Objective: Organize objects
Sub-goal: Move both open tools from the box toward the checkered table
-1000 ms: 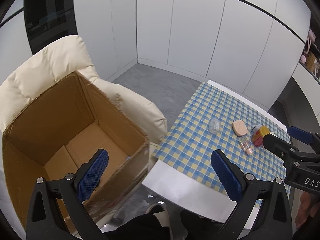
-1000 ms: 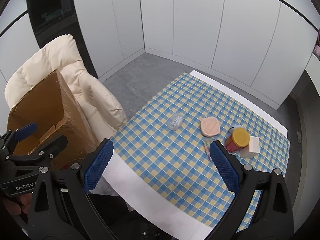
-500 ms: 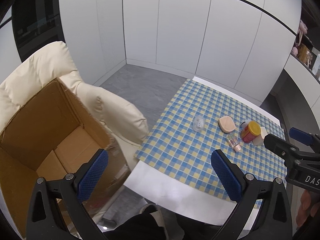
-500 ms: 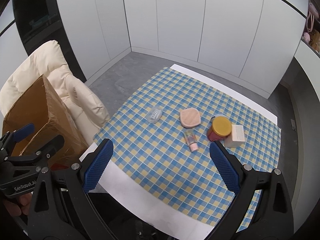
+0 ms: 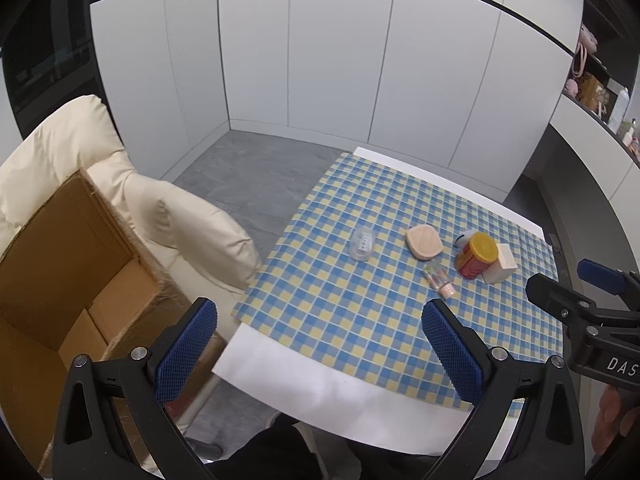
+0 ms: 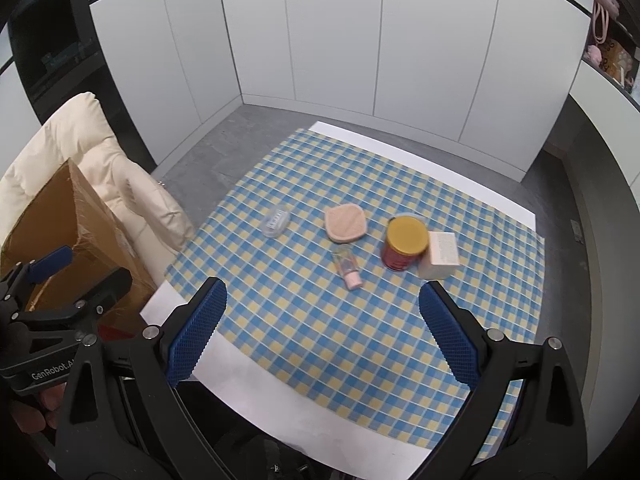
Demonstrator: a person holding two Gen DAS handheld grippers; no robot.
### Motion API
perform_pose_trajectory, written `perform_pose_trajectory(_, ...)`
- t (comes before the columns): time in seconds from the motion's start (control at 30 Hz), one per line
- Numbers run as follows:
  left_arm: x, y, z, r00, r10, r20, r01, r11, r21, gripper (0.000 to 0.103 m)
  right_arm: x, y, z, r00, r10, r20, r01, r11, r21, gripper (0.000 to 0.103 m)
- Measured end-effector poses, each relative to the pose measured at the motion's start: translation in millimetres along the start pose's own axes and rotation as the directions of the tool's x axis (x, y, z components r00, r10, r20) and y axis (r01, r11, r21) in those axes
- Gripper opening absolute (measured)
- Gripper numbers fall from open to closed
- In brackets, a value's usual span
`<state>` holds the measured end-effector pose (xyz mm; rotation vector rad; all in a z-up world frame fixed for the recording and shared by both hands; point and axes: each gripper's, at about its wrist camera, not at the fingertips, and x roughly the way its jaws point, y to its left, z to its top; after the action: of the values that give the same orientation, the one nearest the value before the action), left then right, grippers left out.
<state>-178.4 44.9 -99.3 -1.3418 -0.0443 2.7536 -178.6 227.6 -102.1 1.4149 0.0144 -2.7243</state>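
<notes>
Currently both the left gripper (image 5: 318, 346) and right gripper (image 6: 322, 330) are held wide apart, empty, above the checked table (image 6: 304, 332); jar (image 6: 404, 243), tube (image 6: 347, 266), pad (image 6: 345, 222), clear case (image 6: 275, 221) and white box (image 6: 440, 255) lie mid-table, cardboard box (image 5: 60, 264) on the chair (image 5: 72, 148).

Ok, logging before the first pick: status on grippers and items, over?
Left gripper open, empty. Right gripper open, empty. Clear case, pink pad, tube, red jar, white box on checked cloth; nothing blocking.
</notes>
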Motion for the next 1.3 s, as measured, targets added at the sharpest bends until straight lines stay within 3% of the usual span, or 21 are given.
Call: perform_pose_trajectory(1.3,6.9,-104.7,-1.5,0.995,-0.099,-0.015,0.100,0.987,0.122,0.102,-24.0,-104.0,-40.5,0.992,-0.123,-0.019,0.125,0.985,0.119,0.099)
